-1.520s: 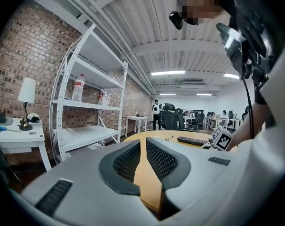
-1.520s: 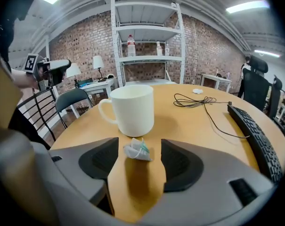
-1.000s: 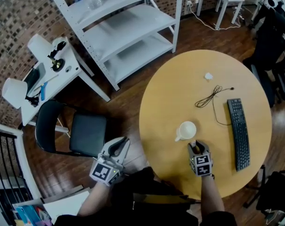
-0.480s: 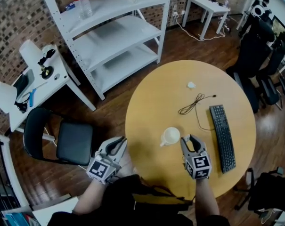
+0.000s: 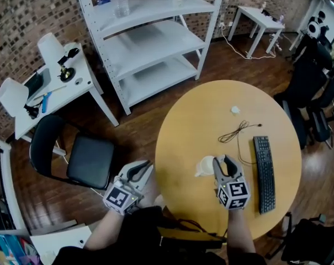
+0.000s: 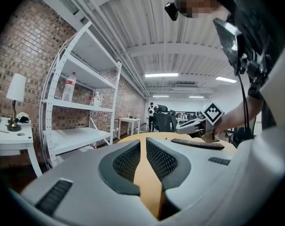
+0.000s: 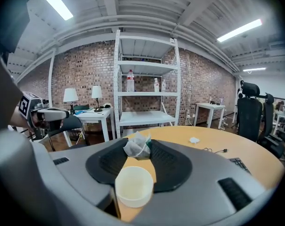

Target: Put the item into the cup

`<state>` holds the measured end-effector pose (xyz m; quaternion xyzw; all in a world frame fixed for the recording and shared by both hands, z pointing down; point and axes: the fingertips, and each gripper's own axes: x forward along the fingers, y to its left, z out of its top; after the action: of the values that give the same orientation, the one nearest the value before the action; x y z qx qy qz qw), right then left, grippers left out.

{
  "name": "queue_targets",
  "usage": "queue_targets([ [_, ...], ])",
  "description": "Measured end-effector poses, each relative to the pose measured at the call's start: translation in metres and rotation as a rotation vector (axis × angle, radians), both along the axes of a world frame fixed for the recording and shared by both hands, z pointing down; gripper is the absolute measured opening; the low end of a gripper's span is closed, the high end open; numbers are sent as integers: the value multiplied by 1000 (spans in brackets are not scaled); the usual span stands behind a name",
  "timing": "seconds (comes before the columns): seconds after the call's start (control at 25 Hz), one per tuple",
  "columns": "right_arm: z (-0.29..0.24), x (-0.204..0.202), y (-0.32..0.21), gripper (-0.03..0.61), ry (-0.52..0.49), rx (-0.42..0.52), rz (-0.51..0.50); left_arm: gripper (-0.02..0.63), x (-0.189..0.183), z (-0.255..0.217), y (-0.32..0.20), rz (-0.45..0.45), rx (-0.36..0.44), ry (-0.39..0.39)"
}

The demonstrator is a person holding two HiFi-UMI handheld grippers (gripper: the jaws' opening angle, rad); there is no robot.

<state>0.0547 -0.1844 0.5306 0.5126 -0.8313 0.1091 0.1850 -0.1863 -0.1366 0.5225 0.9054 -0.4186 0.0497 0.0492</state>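
Note:
A small white crumpled packet with a green edge is pinched between the tips of my right gripper. A cream cup stands just below and in front of those tips on the round wooden table. From the head view, the right gripper sits against the right side of the cup. My left gripper hangs off the table's left edge. In its own view the left gripper has its jaws together and holds nothing.
A black keyboard lies right of the cup, with a thin black cable and a white scrap farther back. A black chair and a white shelf unit stand left of the table.
The right gripper has moved forward from the table's near edge up to the cup, keeping the packet in its jaws. The left gripper has stayed beside the table.

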Motion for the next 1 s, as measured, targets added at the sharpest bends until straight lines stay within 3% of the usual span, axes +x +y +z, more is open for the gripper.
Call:
queue_targets([
  [0.2,18,-5,1,242,-23,-45,-5,34,-15,6,1,-30,-13,-6],
  [0.4,15,0,2,242,-45,-24,28,34,-17,11,2,-25,-28,-5],
  [0.8,-48,44,35,238,-169,176,137,34,28,-29,-19,117,-2,65],
  [0.92,-65,80,55,181,-170,247,232,34,51,-40,-25,164,52,75],
  [1.0,-71,107,74,154,-165,266,305,34,70,-48,-23,191,45,99],
])
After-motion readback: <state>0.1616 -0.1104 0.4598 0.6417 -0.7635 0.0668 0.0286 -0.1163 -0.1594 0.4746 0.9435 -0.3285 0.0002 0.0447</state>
